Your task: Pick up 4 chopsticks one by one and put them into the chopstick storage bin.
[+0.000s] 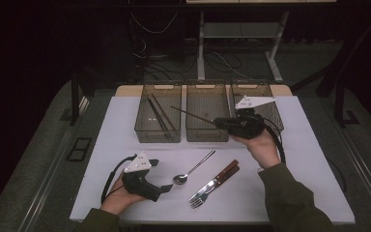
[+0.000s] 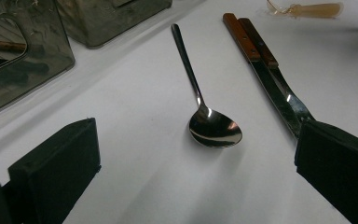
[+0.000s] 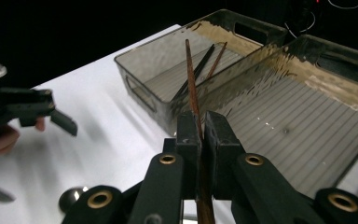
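Your left gripper rests near the table's front edge, jaws wide apart, just beside the spoon. Your right gripper is clamped on a chopstick, held over the middle bin at the back edge.

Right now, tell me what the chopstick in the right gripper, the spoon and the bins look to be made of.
Chopstick: probably wood, reddish-brown and matte.
Spoon: polished metal, likely steel; its bowl mirrors the light.
Bins: smoky see-through plastic, judging by the ribbed floor visible through the walls.
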The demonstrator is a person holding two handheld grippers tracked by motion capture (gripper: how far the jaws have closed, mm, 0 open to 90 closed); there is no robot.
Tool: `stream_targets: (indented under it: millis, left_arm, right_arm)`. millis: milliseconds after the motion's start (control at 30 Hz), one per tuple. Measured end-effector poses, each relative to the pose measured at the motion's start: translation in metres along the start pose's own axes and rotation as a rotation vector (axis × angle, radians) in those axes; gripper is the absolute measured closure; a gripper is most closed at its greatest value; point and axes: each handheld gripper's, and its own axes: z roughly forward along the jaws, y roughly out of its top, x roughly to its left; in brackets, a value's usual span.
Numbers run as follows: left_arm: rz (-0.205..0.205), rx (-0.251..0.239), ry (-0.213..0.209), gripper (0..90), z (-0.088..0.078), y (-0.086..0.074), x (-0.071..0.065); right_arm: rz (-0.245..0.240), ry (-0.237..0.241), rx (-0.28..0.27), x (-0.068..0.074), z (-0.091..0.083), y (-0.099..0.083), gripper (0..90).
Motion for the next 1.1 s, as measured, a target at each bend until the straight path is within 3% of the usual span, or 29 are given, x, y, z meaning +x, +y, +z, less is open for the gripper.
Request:
stream_targets:
  millis: [433, 1100]
  left_arm:
    - [-0.001, -0.005, -0.006, 0.0, 0.000, 0.001, -0.001]
    - [-0.002, -0.011, 0.001, 0.0, -0.001, 0.001, -0.001]
  right_arm:
    - [0.019, -0.076, 0.026, -0.004, 0.048, 0.036, 85.0]
    - [0.020, -0.161, 0.110, -0.003, 0.147, 0.068, 85.0]
